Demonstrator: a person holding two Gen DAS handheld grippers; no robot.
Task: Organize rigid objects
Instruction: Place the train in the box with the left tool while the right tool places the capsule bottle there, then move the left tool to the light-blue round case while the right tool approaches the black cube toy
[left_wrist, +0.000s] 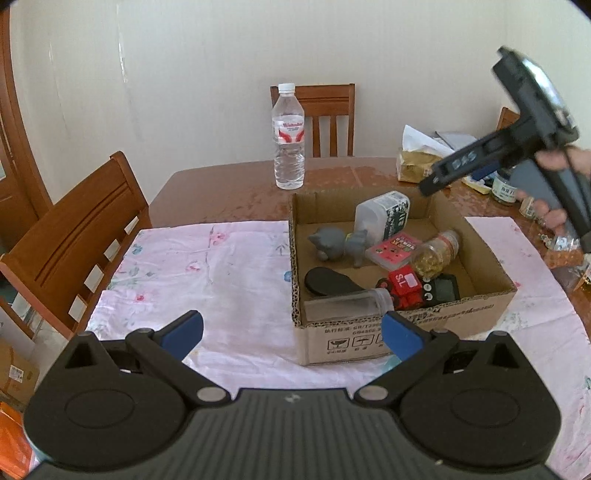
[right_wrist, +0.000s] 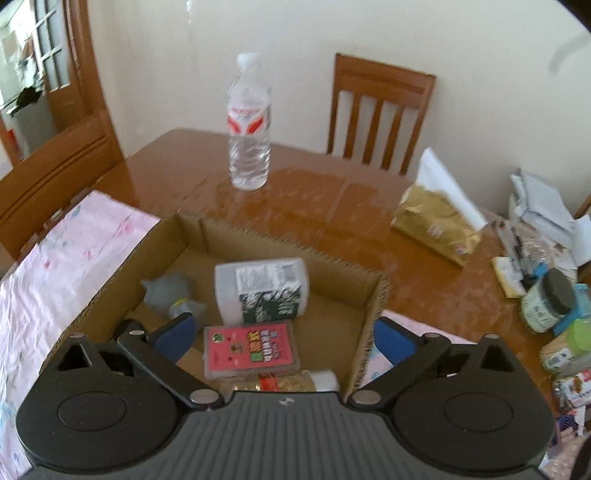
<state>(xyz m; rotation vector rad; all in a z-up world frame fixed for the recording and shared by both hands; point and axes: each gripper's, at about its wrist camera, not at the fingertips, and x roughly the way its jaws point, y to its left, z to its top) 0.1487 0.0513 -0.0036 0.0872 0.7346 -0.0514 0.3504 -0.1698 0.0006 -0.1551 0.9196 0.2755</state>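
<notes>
An open cardboard box (left_wrist: 402, 332) stands on the pink cloth. Inside lie a white plastic bottle (left_wrist: 384, 214), a grey cat figure (left_wrist: 340, 245), a pink card box (left_wrist: 393, 251), a jar of gold bits (left_wrist: 437, 256), a black oval piece (left_wrist: 328, 282), a red toy (left_wrist: 404, 288) and a clear tube (left_wrist: 351, 304). My left gripper (left_wrist: 291, 332) is open and empty, in front of the box's near left corner. My right gripper (right_wrist: 282, 332) is open and empty above the box (right_wrist: 369, 314), over the card box (right_wrist: 249, 349) and white bottle (right_wrist: 262, 290). It also shows, hand-held, in the left wrist view (left_wrist: 524, 140).
A water bottle (left_wrist: 289, 136) stands on the wooden table (left_wrist: 221, 192) behind the box. A gold tissue pack (right_wrist: 436, 225), jars (right_wrist: 550, 299) and papers crowd the right side. Wooden chairs (left_wrist: 74, 240) stand at the left and far side.
</notes>
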